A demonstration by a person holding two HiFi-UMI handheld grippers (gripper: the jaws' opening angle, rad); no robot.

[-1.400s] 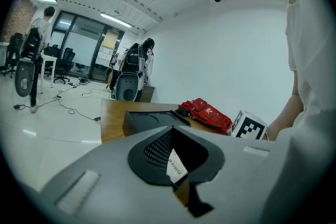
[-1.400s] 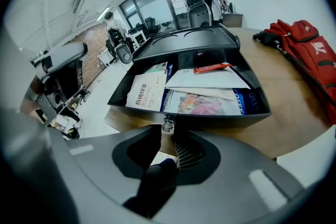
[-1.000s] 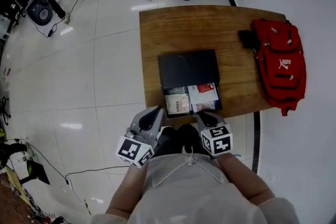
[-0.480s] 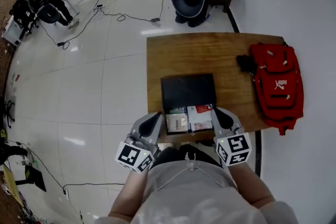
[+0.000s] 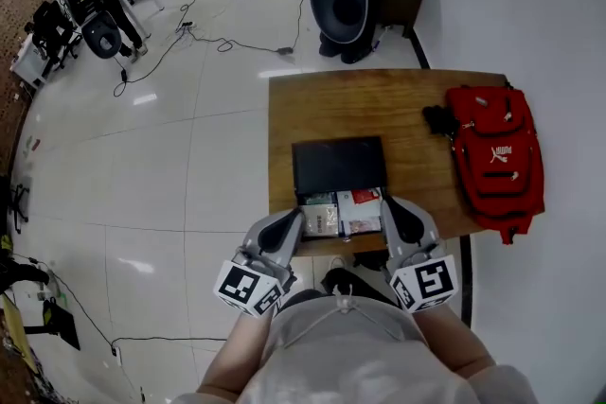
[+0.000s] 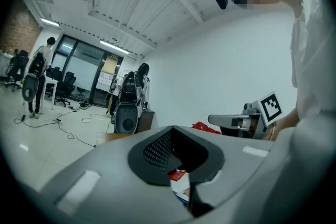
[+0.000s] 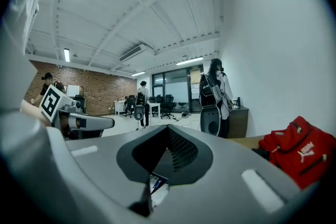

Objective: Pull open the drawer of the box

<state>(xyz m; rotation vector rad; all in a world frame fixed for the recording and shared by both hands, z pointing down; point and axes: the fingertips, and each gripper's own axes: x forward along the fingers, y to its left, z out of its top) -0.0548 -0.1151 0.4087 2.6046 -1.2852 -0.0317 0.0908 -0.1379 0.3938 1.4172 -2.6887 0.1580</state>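
Note:
A black box (image 5: 338,164) lies on the wooden table (image 5: 322,104). Its drawer (image 5: 341,213) stands pulled out toward me, with booklets and cards showing inside. My left gripper (image 5: 289,222) sits at the drawer's near left corner, jaws shut on nothing. My right gripper (image 5: 393,208) sits at the near right corner, also shut and empty. In the left gripper view the shut jaws (image 6: 184,186) leave a slit through which the drawer's papers show. The right gripper view shows its jaws (image 7: 151,189) shut the same way.
A red backpack (image 5: 494,161) lies on the table's right end with a small black item (image 5: 437,120) beside it. A black chair (image 5: 339,0) stands beyond the table's far edge. Cables run over the white floor at left, where people stand at desks far off.
The right gripper has come away from the drawer's front to its right corner and its jaws have shut. The left gripper has moved in toward the drawer's left corner. My head view has shifted forward.

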